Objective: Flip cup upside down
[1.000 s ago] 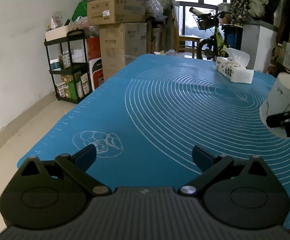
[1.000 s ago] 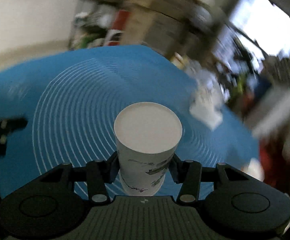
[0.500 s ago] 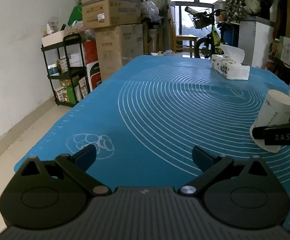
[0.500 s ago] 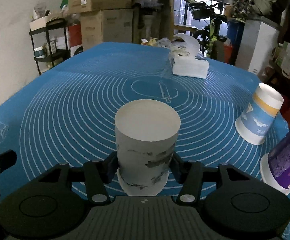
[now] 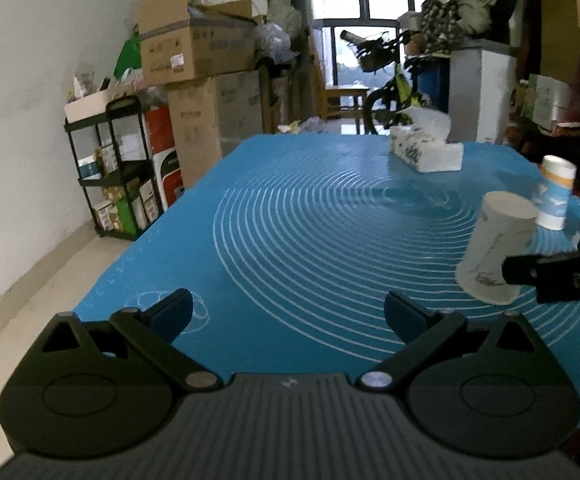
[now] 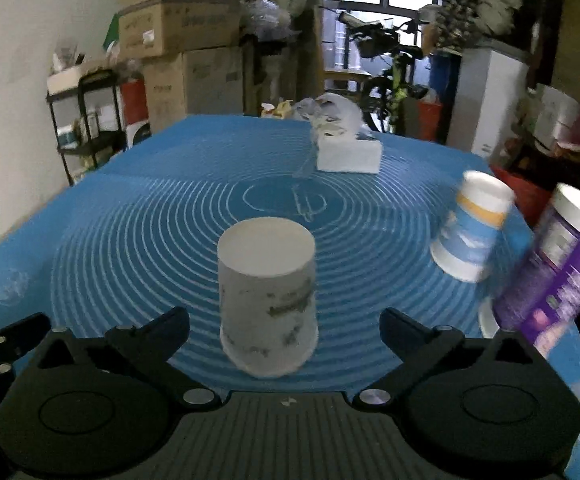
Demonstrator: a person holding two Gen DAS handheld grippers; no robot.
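A white paper cup with grey print (image 6: 268, 300) stands upside down on the blue mat (image 6: 150, 220), wide rim down. My right gripper (image 6: 286, 326) is open, its fingers spread on either side of the cup and apart from it. The cup also shows in the left wrist view (image 5: 493, 248) at the right, with a right finger (image 5: 545, 270) beside it. My left gripper (image 5: 288, 312) is open and empty above the mat's near left part.
A blue-and-white cup (image 6: 469, 226) and a purple cup (image 6: 553, 272) stand upside down at the right. A tissue box (image 6: 347, 152) sits at the far middle. Shelves (image 5: 110, 168) and cardboard boxes (image 5: 198, 52) stand left beyond the table.
My right gripper has opened and let go of the white cup, which now stands upside down on the mat. The left gripper has stayed open and shifted slightly.
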